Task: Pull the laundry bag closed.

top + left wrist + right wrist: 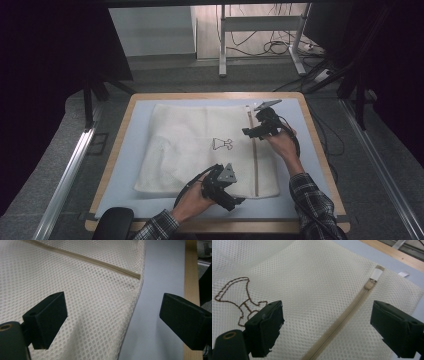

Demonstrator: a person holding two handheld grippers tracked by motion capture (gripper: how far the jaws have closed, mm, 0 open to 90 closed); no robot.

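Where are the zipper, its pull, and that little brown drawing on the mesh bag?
zipper (pixel 342 322), right gripper view, middle of its beige tape
zipper pull (pixel 369 285), right gripper view, the slider
brown drawing (pixel 222 144), high view, its centre

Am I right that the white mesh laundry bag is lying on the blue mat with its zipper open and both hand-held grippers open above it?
Not quite: the zipper is closed, its pull up at the end of the track, as the right gripper view shows. The rest holds: the mesh laundry bag lies on the blue mat, and the left hand-held gripper and right hand-held gripper are open above it.
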